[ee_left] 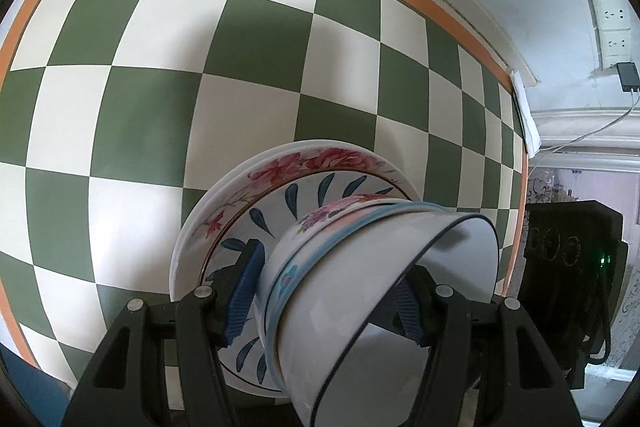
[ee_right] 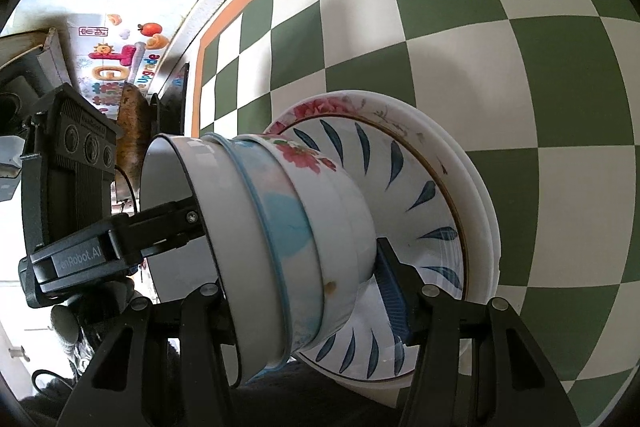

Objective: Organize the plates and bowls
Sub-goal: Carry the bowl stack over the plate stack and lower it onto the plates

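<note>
We are looking down on a green and cream checkered tablecloth [ee_left: 248, 75] with an orange border, which is filling most of both views. Over it we are carrying a stack of plates [ee_right: 476, 195], the flowered ones underneath and a blue-leaf plate [ee_right: 424, 187] on top. A nest of bowls [ee_left: 360, 291] is sitting on that plate: a white bowl with a dark rim [ee_left: 432, 267] is lying innermost, with a blue-rimmed bowl and a flowered bowl outside it. Our left gripper [ee_left: 324, 299] is clamping the nest from one side, one blue pad against the outer wall and the other inside. Our right gripper [ee_right: 304, 267] is gripping it likewise from the opposite side.
</note>
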Motion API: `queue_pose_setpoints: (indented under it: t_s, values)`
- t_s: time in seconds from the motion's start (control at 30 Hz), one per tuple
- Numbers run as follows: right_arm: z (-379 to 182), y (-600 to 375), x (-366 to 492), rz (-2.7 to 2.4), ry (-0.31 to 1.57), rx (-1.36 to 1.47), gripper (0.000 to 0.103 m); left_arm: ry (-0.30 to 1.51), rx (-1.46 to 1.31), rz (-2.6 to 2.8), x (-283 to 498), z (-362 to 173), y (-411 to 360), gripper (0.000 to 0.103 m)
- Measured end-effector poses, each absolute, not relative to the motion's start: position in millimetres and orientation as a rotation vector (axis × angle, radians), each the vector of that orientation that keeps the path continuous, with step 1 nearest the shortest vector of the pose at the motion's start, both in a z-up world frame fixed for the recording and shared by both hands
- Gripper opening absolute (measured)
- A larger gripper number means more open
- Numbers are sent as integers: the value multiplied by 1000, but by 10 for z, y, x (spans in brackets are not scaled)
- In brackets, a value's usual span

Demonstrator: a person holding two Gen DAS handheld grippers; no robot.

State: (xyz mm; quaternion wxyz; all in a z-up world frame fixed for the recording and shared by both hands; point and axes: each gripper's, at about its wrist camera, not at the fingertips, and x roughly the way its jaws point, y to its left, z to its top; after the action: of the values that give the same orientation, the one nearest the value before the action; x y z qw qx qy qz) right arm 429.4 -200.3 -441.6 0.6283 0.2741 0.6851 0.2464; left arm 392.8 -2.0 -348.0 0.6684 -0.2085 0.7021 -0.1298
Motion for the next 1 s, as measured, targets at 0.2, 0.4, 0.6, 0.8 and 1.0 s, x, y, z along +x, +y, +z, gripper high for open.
queue_pose_setpoints:
  t_s: [0.2,0.4,0.6,0.8,1.0]
  values:
    - [-4439,-1991,4305,560,1576,630,57,1588,-458,-288,3924,-3498,-33,59]
    - [-4438,-1975,4329,560,1578,619,57,1592,-453,-286,3928,-3505,-30,59]
    - [-4437,-1962,4332,556,1587,621,57,1592,-444,-295,3933,-3506,-26,58]
    - [-4438,-1948,4298,538,1599,618,59,1569,-422,-296,3914,-3410,-2,58]
    - [-4295,-1997,4245,505,1562,579,59,1514,-361,-261,3853,-3232,46,58]
